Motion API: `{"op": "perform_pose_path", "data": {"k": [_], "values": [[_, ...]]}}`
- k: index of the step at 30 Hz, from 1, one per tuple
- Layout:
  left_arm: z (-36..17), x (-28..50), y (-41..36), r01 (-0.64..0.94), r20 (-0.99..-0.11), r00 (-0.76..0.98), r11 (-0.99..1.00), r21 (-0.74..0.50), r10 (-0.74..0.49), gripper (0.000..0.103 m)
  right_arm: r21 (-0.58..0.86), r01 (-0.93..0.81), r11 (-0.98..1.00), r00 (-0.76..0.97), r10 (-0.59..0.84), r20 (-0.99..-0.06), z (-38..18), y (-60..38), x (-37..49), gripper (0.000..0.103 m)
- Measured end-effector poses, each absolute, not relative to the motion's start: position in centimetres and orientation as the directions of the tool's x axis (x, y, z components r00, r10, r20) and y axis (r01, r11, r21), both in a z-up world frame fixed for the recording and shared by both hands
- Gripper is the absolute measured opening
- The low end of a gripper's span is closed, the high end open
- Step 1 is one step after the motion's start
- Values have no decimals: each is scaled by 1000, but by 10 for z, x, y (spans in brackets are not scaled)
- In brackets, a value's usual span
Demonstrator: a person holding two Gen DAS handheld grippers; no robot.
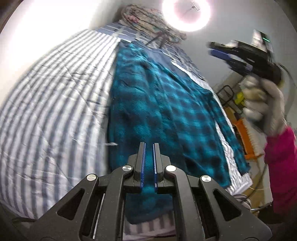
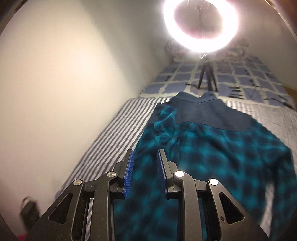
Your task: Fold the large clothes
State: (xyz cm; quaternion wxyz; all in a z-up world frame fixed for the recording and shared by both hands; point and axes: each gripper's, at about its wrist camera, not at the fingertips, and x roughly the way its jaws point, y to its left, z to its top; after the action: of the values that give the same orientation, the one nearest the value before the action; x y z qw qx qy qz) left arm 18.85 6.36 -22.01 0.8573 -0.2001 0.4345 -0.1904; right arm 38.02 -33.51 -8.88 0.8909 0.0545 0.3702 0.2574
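Left wrist view: left gripper clamped on teal plaid garment, right gripper apart

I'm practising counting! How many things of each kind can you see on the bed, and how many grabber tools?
Teal checked garment: 1
Ring light on tripod: 1
Striped bedcover: 1
Blue squared bedding: 1
Flowery bundle: 1
Grippers, left gripper and right gripper: 2
Total: 7

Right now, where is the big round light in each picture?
Left wrist view: the ring light glows at the top, right of middle, above the teal shirt.
Right wrist view: ring light at the top right, above the shirt's collar.
Shared landmark: the teal shirt on the bed.
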Motion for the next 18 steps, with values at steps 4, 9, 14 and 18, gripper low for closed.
{"op": "perform_pose_path", "data": {"k": [4, 9, 14, 18], "values": [[-232, 178, 31, 220, -682, 474, 825, -520, -557, 3, 250, -404, 880, 632, 466, -619, -65, -374, 314, 26], [-261, 159, -22, 287, -765, 399, 861, -420, -506, 3, 224, -358, 907, 656, 415, -630, -63, -422, 251, 26], [-275, 156, -45, 331, -808, 412, 896, -298, -421, 3, 233, -258, 938, 673, 347, -653, -76, -474, 221, 26], [-268, 160, -43, 253, -810, 396, 899, -357, -433, 3, 239, -181, 954, 678, 297, -672, -83, -519, 204, 36]]}}
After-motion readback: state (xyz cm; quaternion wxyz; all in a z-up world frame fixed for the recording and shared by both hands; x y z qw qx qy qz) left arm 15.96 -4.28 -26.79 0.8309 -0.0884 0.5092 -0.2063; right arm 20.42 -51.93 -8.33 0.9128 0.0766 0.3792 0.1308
